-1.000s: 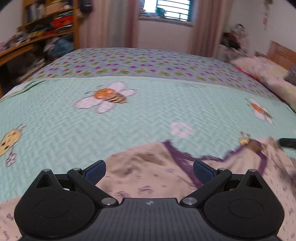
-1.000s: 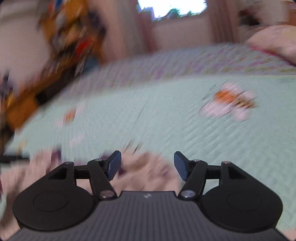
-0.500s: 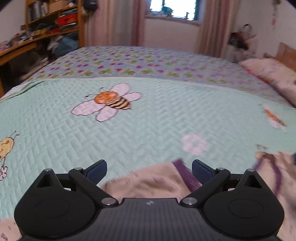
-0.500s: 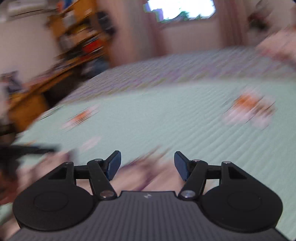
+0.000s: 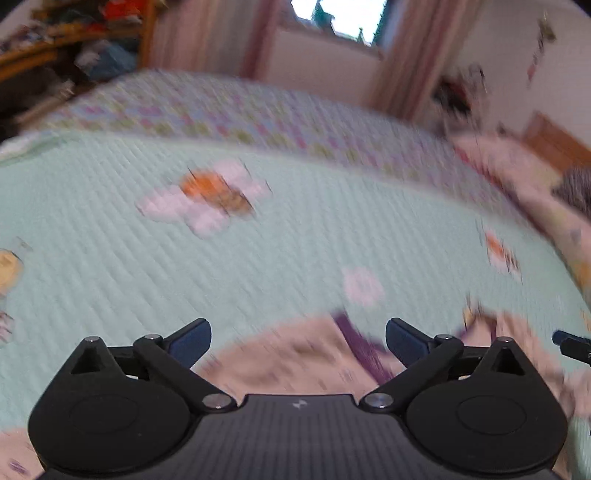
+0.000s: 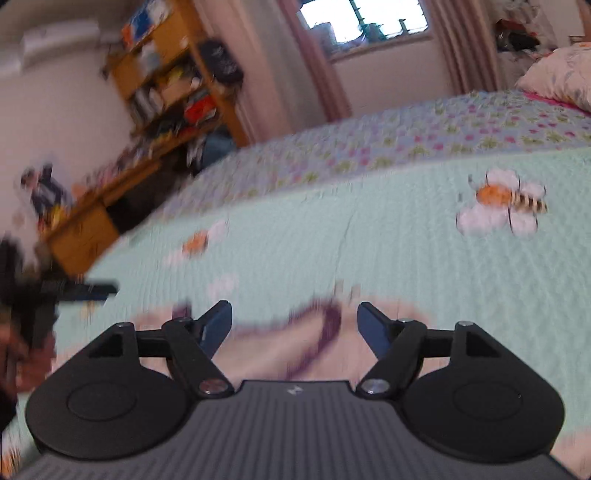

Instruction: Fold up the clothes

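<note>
A pale pink garment (image 5: 295,362) with purple trim lies spread on the mint green quilt (image 5: 295,240) at the near edge of the bed. My left gripper (image 5: 297,336) hovers just over it, open, with nothing pressed between the blue pads. The same garment (image 6: 266,350) shows blurred in the right wrist view. Above it my right gripper (image 6: 293,314) has its jaws opening, the purple trim lying below the gap and no pad pressing on it. Each gripper also shows at the edge of the other's view, the right gripper (image 5: 570,345) and the left gripper (image 6: 74,290).
The quilt (image 6: 369,240) carries bee and flower prints. Pillows (image 5: 517,173) lie at the right end of the bed. A wooden bookshelf and desk (image 6: 166,92) stand beyond the far left side, and a curtained window (image 6: 362,22) is on the back wall.
The right gripper's jaws have spread wider, and its view has swung and tilted, bringing the left gripper in at the left edge. The left view has shifted and blurred; its jaws stay wide.
</note>
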A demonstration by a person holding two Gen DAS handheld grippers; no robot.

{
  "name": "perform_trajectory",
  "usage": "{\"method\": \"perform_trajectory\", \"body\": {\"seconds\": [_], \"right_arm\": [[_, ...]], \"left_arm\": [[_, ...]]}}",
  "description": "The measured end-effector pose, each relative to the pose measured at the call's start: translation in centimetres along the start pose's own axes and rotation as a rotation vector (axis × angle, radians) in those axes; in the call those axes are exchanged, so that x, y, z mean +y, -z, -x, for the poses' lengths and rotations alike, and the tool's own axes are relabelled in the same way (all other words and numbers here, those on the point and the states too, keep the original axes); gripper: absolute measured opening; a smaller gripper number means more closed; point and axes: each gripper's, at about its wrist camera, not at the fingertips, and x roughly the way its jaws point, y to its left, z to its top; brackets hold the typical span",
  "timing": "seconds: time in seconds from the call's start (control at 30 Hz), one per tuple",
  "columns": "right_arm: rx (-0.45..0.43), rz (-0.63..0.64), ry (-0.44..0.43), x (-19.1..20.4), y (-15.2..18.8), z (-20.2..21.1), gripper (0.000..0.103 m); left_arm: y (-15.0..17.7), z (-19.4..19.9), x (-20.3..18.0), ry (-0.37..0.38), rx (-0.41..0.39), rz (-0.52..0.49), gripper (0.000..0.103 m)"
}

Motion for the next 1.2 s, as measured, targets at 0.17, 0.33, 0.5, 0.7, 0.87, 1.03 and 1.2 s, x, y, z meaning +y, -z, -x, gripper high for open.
{"method": "perform_trajectory", "body": {"seconds": [0.17, 0.33, 0.5, 0.7, 0.87, 1.03, 1.2], "right_arm": [[0.127, -0.032, 0.034, -0.3, 1.5, -3.8, 0.076], [0.031, 0.013, 0.095, -0.3, -1.1, -5.1, 0.074], [-0.102, 0.064, 0.117, -0.9, -0.5, 1.5, 0.076], [-0.021, -0.01, 0.101, -3.8, 3.4, 6.3, 0.076], [0.169, 0.121, 0.285, -5.6, 5.9, 5.5, 0.074], [0.048, 0.124, 0.331, -4.8, 7.9, 11.6, 0.075], [0.016, 0.279, 0.457, -3.0, 10.2, 12.9, 0.075]], "left_arm": [[-0.9, -6.6, -0.1, -0.21, 0.109, -0.008, 0.099], [-3.7, -4.7, 5.4, -0.243, 0.034, 0.217, 0.089], [-1.3, 1.6, 6.4, -0.341, -0.044, 0.161, 0.096], [4.5, 7.1, 2.9, -0.333, -0.055, 0.02, 0.098], [10.1, 10.2, -1.4, -0.328, -0.052, -0.089, 0.101], [15.0, 12.9, -5.9, -0.275, -0.049, -0.168, 0.101], [17.1, 13.6, -10.8, -0.154, -0.013, -0.182, 0.101]]}}
